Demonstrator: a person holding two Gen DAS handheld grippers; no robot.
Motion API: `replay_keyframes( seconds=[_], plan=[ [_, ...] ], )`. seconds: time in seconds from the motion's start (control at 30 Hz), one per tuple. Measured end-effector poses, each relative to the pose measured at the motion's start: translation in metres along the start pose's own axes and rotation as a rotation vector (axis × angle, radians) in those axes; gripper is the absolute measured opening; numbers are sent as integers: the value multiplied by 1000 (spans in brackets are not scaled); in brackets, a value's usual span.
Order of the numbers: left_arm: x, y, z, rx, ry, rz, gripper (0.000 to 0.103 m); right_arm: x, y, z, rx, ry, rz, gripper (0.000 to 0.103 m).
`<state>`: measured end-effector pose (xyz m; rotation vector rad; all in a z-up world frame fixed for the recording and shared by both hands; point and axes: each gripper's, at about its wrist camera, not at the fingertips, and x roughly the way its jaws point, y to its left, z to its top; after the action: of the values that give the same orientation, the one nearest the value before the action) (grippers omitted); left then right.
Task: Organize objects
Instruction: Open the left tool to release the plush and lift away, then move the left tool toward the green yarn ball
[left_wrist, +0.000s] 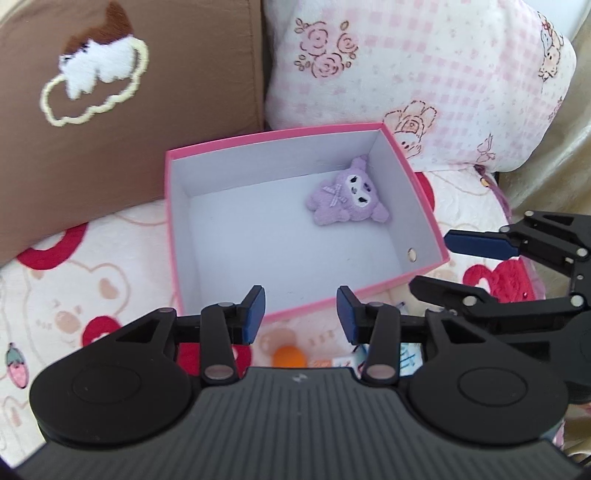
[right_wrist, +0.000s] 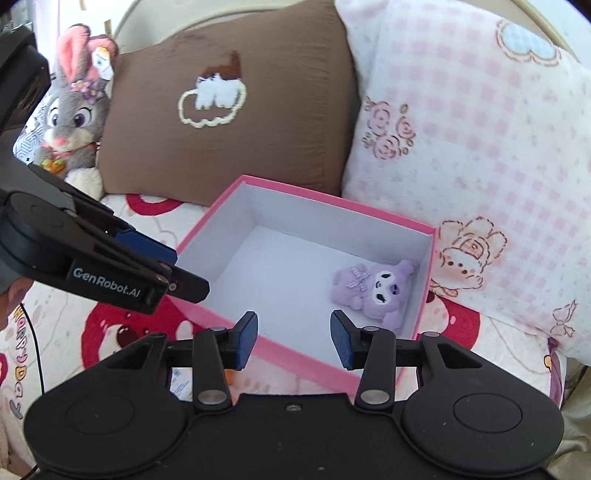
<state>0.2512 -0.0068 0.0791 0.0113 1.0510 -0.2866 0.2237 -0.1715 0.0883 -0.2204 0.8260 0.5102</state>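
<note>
left wrist view: left gripper (left_wrist: 301, 314) spread wide, holding nothing, at the pink box's (left_wrist: 421, 192) near rim; purple plush (left_wrist: 347, 195) inside at one o'clock. right wrist view: right gripper (right_wrist: 293, 341) likewise wide and unladen; plush (right_wrist: 373, 291) at one o'clock in the box (right_wrist: 306, 360).
</note>
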Motion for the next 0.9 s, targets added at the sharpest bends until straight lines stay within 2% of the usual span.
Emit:
replay_keyframes(
  seconds=[0.27,0.37,0.43,0.53,0.77,0.9],
  plan=[
    [-34,3,-24,-11,-4,-5,56,-26,16,-8,4,-9,25,54],
    [-45,3,-33,-15,-2,-14,60,-36,21,-13,-7,-13,34,59],
    [-51,3,-39,-4,-9,-12,68,-43,24,-16,-16,-18,38,63],
    [-55,6,-46,-17,-1,24,69,-50,27,-21,-26,-22,44,66],
    [-69,4,-64,-9,-13,7,74,-65,29,-33,-35,-29,60,74],
    [-75,-2,-75,2,-15,-9,77,-70,31,-41,-43,-24,73,82]
  ],
)
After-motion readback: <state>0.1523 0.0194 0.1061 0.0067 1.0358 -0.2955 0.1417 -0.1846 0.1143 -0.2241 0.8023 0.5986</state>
